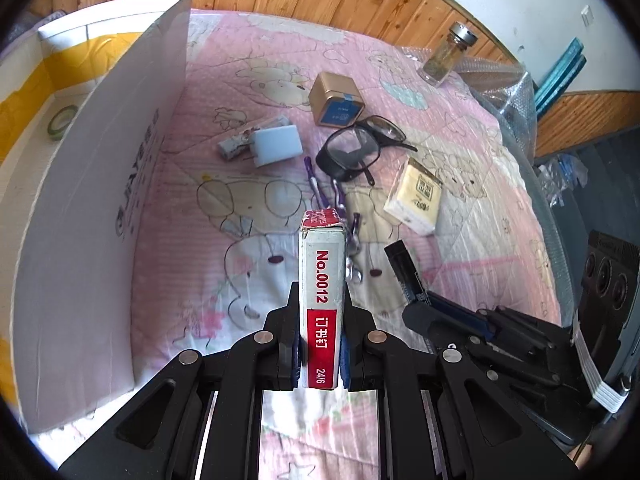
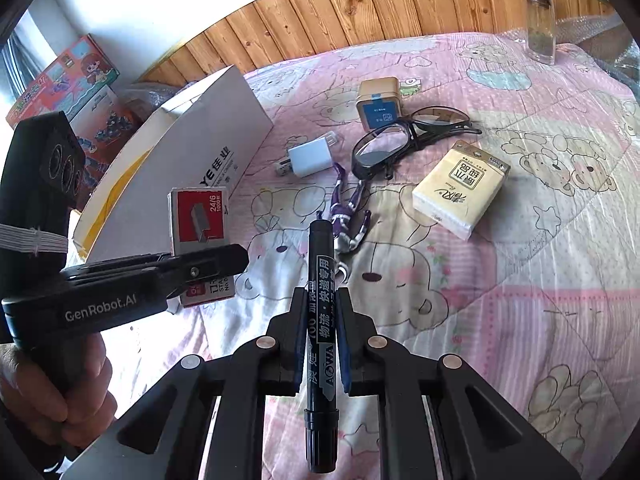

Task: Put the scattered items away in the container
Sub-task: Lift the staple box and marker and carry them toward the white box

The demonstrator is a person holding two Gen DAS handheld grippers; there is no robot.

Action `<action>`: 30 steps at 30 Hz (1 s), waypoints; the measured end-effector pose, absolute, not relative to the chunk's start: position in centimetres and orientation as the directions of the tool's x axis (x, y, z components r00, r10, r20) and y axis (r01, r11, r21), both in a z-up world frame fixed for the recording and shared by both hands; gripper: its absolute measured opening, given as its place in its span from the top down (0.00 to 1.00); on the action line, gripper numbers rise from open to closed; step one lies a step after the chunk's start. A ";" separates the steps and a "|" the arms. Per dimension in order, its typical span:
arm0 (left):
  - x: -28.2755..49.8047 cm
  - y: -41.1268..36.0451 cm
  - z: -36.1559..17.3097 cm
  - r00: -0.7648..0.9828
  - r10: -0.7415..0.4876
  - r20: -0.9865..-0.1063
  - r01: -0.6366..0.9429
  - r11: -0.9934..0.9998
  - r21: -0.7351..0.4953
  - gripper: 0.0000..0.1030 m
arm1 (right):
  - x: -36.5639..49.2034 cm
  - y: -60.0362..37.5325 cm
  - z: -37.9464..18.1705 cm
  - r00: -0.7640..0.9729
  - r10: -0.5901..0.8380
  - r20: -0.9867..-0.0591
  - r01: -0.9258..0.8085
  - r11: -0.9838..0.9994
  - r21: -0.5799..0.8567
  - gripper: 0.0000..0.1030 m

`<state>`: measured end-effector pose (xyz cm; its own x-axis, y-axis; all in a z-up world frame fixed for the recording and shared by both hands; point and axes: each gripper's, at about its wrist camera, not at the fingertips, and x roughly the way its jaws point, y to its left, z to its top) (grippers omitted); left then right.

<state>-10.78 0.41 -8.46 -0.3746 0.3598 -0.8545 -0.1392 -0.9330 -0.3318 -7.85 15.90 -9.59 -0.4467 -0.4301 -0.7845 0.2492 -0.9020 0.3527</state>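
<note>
My left gripper [image 1: 322, 293] is shut on a red and white staple box [image 1: 323, 272], held above the pink quilt [image 1: 208, 216]. The tall white cardboard container [image 1: 100, 184] stands open just to its left, with a green tape roll [image 1: 62, 120] inside. My right gripper [image 2: 322, 294] is shut on a black marker [image 2: 320, 320], just right of the left gripper [image 2: 208, 264]. On the quilt lie a gold tin [image 2: 378, 102], black glasses [image 2: 400, 140], a white charger [image 2: 310, 156], a tissue pack [image 2: 460, 188] and a purple figurine [image 2: 352, 216].
A glass jar [image 2: 540, 20] stands at the far edge of the bed, near bubble wrap [image 1: 508, 92]. A wooden panel wall [image 2: 320, 12] runs behind. A colourful toy box [image 2: 68, 92] sits beyond the container. A person's hand [image 2: 52, 392] grips the left handle.
</note>
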 end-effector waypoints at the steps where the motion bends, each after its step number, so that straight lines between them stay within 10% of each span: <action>1: -10.4 0.3 -8.4 -0.373 0.357 -0.856 -0.139 -0.934 -0.329 0.86 | -7.6 15.8 -9.5 -0.448 -0.431 -0.783 0.252 -0.901 0.353 0.86; 30: -3.2 -0.2 -2.0 -0.509 0.239 -0.827 -0.144 -0.971 -0.192 0.86 | -0.7 14.6 -5.1 -0.517 -0.437 -0.736 0.325 -0.896 0.304 0.86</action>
<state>-3.17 -0.19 -2.05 -0.5094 0.2394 -0.8266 -0.1442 -0.9707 -0.1923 -0.73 14.61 -5.14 -0.5166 -0.4373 -0.7362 0.3255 -0.8955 0.3035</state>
